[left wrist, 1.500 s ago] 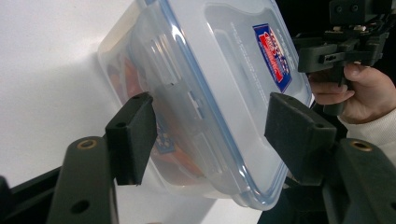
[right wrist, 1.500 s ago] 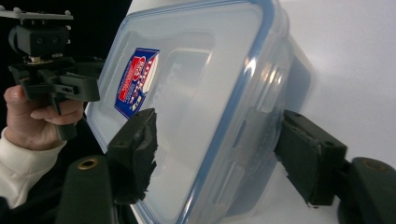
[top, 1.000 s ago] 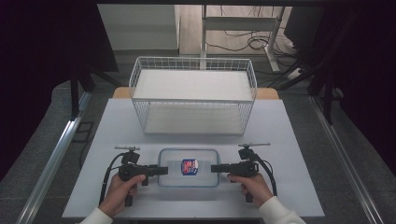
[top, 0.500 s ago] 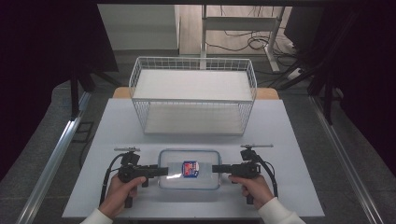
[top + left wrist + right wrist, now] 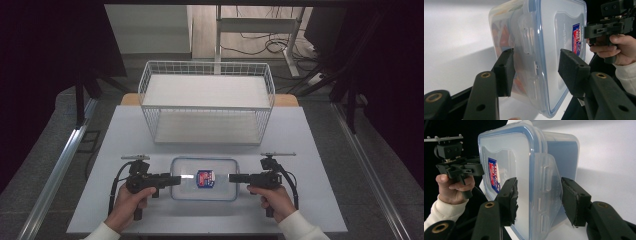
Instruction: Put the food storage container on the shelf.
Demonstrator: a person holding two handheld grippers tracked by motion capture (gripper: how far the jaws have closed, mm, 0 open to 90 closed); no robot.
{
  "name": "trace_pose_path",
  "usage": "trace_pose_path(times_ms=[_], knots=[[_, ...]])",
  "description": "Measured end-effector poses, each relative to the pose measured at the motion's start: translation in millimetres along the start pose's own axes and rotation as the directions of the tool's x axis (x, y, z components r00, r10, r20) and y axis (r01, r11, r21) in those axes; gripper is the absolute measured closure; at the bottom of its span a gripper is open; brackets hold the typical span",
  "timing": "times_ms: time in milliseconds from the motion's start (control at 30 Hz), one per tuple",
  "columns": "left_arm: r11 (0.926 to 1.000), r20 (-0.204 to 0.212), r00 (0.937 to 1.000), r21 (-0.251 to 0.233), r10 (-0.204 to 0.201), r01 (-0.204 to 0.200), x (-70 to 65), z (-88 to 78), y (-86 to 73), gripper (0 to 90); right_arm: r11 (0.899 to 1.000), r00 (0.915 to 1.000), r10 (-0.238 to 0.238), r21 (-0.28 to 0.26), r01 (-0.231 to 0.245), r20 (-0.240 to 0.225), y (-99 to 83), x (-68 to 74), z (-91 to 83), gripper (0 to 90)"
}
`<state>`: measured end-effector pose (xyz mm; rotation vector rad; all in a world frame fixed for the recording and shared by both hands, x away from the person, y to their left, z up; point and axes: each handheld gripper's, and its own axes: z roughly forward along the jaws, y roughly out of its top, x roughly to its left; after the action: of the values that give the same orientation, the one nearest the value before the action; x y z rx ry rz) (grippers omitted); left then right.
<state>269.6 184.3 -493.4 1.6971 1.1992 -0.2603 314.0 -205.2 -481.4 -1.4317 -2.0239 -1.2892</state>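
Note:
A clear plastic container (image 5: 220, 169) with a blue-rimmed lid and a red-and-blue sticker (image 5: 205, 178) lies flat near the table's front edge. Orange contents show through its wall (image 5: 504, 32) in the left gripper view. My left gripper (image 5: 177, 178) is at its left end, open, with its jaws on either side of the lid's latch flap (image 5: 526, 37). At the container's right end is my right gripper (image 5: 231, 177), also open, and it straddles the other latch flap (image 5: 546, 177). Each gripper view shows the opposite hand and gripper beyond the container.
A white wire basket (image 5: 207, 106) with a solid top shelf stands at the back of the white table (image 5: 130, 135). Bare tabletop lies between basket and container. Dark curtains flank the table, and cables and a desk frame sit on the floor behind.
Nearly nothing has changed. Both grippers have stayed at the container's ends, and the right one has shifted a touch to the right.

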Motion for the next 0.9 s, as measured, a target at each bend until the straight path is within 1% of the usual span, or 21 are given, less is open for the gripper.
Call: trace_pose_path(times_ms=[200,333,467,533,600,800,900], knots=[[1.0,-0.003,1.0,-0.004,-0.001,0.001,1.9,1.1,4.4,48.3,1.0,0.9998,-0.018,-0.004,0.018,0.012,5.4,2.9,-0.7,48.7],[0.9999,-0.005,1.0,-0.011,-0.001,0.001,4.3,2.8,10.3,48.3,0.999,0.9989,-0.04,-0.012,0.04,0.024,13.0,4.0,-0.1,48.7],[0.9999,-0.001,1.0,-0.014,0.009,-0.009,6.7,5.5,19.6,48.4,0.998,0.9981,-0.053,-0.024,0.054,0.03,20.6,4.0,-1.3,48.7],[0.9999,0.003,1.0,-0.015,0.008,-0.008,8.4,7.3,24.3,48.4,0.998,0.9975,-0.06,-0.031,0.061,0.037,24.6,3.6,-2.2,48.7],[0.9999,0.004,0.9999,-0.015,0.009,-0.009,9.7,8.8,28.1,48.5,0.998,0.9976,-0.058,-0.033,0.059,0.038,28.3,3.0,-2.6,48.8],[0.9995,0.003,0.9997,-0.023,0.022,-0.022,14.2,12.7,43.0,48.4,0.996,0.9963,-0.071,-0.044,0.074,0.049,41.5,1.2,-3.0,48.8],[0.9994,0.005,0.9998,-0.026,0.021,-0.02,21.0,16.0,50.4,48.4,0.995,0.9951,-0.084,-0.05,0.086,0.052,49.0,-1.1,-1.0,48.7]])
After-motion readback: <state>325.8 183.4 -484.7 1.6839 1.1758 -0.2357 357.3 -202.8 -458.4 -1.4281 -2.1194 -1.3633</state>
